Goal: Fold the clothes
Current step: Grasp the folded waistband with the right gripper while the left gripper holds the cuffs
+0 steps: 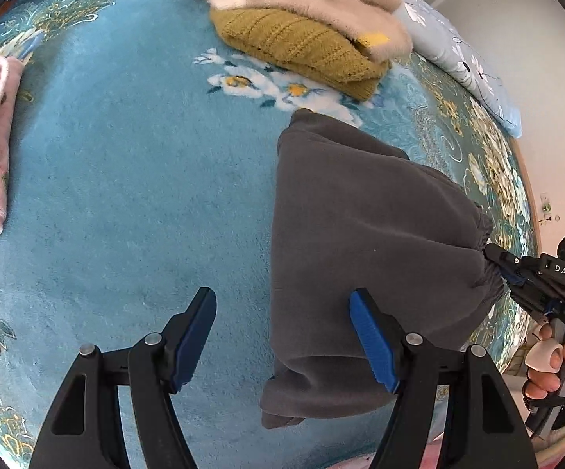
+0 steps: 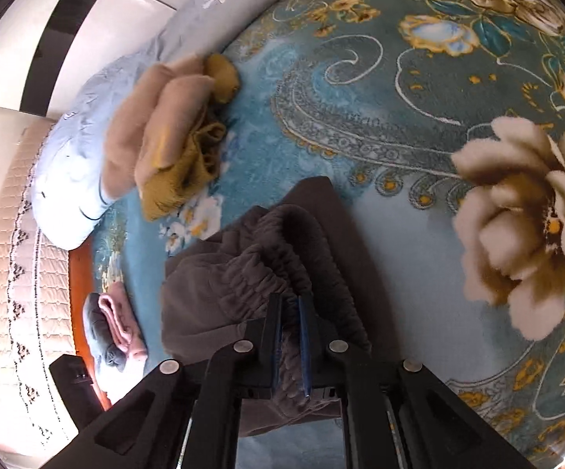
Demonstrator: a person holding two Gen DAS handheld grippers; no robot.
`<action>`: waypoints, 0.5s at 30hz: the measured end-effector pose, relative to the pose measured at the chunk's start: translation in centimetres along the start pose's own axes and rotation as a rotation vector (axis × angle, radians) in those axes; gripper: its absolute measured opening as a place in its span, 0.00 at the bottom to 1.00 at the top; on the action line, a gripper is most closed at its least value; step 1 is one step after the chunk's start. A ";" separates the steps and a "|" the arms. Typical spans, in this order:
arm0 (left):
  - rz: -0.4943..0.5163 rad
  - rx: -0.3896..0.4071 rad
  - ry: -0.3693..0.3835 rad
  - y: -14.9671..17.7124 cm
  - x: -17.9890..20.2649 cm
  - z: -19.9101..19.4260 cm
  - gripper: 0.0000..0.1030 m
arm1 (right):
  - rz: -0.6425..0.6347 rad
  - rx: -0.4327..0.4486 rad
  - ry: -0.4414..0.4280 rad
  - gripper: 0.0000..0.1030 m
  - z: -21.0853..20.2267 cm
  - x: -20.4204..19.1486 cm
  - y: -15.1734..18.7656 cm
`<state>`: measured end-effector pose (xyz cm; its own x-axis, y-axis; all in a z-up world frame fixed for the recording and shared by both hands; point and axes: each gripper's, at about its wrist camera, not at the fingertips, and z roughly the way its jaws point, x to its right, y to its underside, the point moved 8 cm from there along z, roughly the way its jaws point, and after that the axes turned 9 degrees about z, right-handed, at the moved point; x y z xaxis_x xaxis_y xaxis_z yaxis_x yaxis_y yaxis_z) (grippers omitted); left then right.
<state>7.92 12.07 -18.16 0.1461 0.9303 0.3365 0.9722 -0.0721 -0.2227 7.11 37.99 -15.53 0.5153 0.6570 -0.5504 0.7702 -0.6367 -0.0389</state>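
Grey trousers (image 1: 364,242) lie bunched on the blue flowered blanket (image 1: 126,195), below the mustard sweater (image 1: 302,51). Right gripper (image 2: 290,336) pinches their gathered waistband; left gripper (image 1: 282,336) gapes empty beside them.

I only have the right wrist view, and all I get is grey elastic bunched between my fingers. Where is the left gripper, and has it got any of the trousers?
Observer: No. The left gripper is open over the grey trousers' left edge, gripping nothing.
Operator: Is my right grip at the waistband's end?
Observer: Yes, the right gripper pinches the gathered waistband at the far right edge.
Operator: Is the other end loose?
Observer: A cuff lies flat on the blue blanket, near the left gripper.
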 end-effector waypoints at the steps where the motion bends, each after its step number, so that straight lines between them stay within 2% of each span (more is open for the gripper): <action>1: -0.004 -0.004 0.002 0.0 -0.1 0.1 0.70 | -0.015 0.003 0.014 0.09 0.1 -0.1 0.0; 5: -0.018 -0.020 0.007 0.4 -0.2 0.5 0.70 | -0.032 0.003 0.051 0.09 0.6 0.3 0.1; 12: 0.006 0.010 -0.010 0.2 0.0 -0.7 0.70 | -0.019 -0.005 0.088 0.11 1.1 1.3 0.3; 15: 0.016 0.035 0.022 -0.2 0.2 -1.8 0.70 | -0.037 0.016 0.062 0.11 -0.7 -0.1 0.0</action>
<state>8.07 11.64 -16.38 0.1662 0.9210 0.3523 0.9627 -0.0742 -0.2601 7.36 38.23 -14.93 0.5093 0.7036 -0.4955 0.7833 -0.6175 -0.0718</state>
